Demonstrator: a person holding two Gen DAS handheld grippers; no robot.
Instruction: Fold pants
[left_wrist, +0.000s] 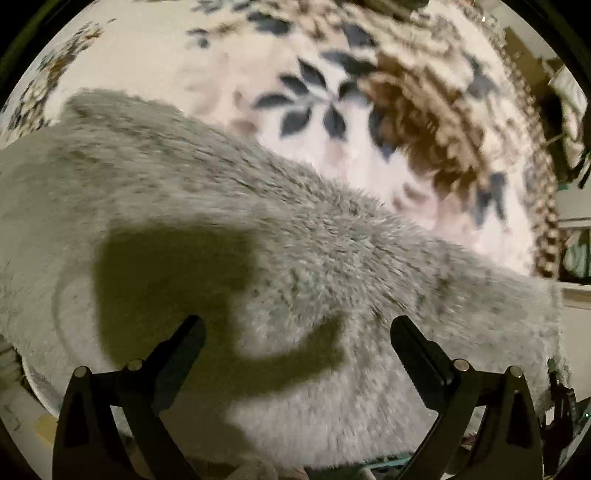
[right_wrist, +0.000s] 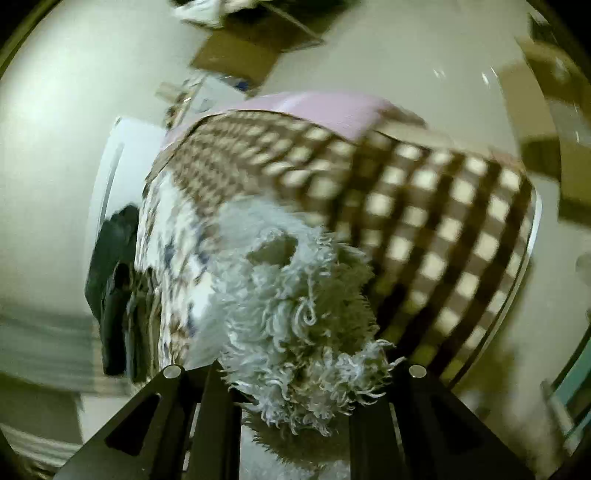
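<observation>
On the floral blanket (left_wrist: 229, 62), the fluffy grey pants (left_wrist: 258, 236) lie spread across the near half of my left wrist view, running from far left to near right. My left gripper (left_wrist: 297, 328) hangs above them with its fingers wide apart, nothing between them; its shadow (left_wrist: 173, 288) falls on the fleece just ahead of the left finger. Leaf and brown patterning on the blanket shows beyond the pants' far edge.

In the right wrist view, my right gripper (right_wrist: 295, 387) is clamped on a bunch of the same fleece, curly pile spilling out between the two fingers. Past the bunch I see a brown checked cloth (right_wrist: 424, 206) to the right. The view is motion-blurred; finer detail not readable.
</observation>
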